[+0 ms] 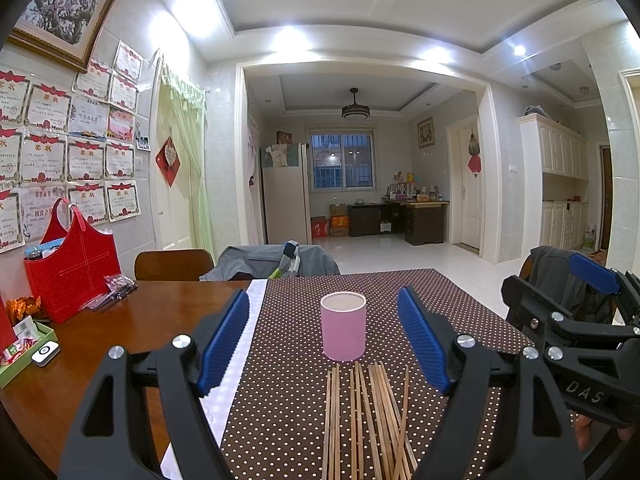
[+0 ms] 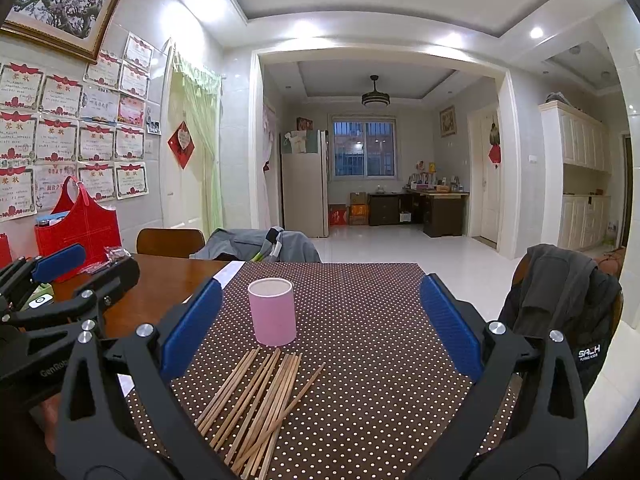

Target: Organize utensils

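A pink cylindrical cup (image 1: 343,326) stands upright and looks empty on the brown dotted cloth (image 1: 440,304). Several wooden chopsticks (image 1: 368,420) lie loose on the cloth just in front of the cup. My left gripper (image 1: 325,336) is open and empty, hovering above the chopsticks, with the cup seen between its blue pads. In the right wrist view the cup (image 2: 272,311) and chopsticks (image 2: 260,404) lie left of centre. My right gripper (image 2: 320,320) is open and empty, to the right of the left gripper (image 2: 60,276).
A red bag (image 1: 72,272) stands on the bare wooden table (image 1: 132,320) at the left, with a green tray (image 1: 24,352) and small packets beside it. Chairs draped with grey jackets stand at the far edge (image 1: 276,264) and at the right (image 2: 560,300).
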A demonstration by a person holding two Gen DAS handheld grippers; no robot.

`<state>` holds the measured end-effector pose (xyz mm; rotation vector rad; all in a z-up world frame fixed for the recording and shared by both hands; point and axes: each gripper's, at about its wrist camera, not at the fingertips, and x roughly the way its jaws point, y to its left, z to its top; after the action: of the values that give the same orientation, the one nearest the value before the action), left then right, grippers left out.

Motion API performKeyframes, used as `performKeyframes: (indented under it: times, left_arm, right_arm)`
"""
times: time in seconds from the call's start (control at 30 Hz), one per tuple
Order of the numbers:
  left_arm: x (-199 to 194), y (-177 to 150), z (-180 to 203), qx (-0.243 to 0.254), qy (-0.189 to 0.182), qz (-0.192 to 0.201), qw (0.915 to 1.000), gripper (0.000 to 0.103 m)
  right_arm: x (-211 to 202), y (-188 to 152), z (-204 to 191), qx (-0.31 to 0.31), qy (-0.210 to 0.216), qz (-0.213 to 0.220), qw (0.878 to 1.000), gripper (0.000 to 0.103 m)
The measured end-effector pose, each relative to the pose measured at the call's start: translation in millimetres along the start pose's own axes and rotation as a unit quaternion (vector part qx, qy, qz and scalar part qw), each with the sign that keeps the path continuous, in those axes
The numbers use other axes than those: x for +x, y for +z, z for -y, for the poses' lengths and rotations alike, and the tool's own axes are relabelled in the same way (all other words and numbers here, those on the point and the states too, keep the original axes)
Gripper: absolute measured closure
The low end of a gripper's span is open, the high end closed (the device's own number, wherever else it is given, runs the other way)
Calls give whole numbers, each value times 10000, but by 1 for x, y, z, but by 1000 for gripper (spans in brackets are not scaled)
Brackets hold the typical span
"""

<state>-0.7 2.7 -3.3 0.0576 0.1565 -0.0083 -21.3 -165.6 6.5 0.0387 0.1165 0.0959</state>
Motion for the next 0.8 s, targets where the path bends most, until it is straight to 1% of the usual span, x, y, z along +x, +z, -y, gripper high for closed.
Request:
performKeyframes:
  times: [0.03,0.07,0.8]
  left_arm:
    - [0,0,0,1,0,-2,10000,28]
    - [8,-6,1,4,3,-16,10000,28]
    - [11,-8,1,9,2,-45,10000,28]
  right_arm:
    - [1,0,0,0,-1,-6,10000,6]
    - [1,-1,0,2,0,-8,10000,6]
    - [4,-6,2,41,21,-87,10000,6]
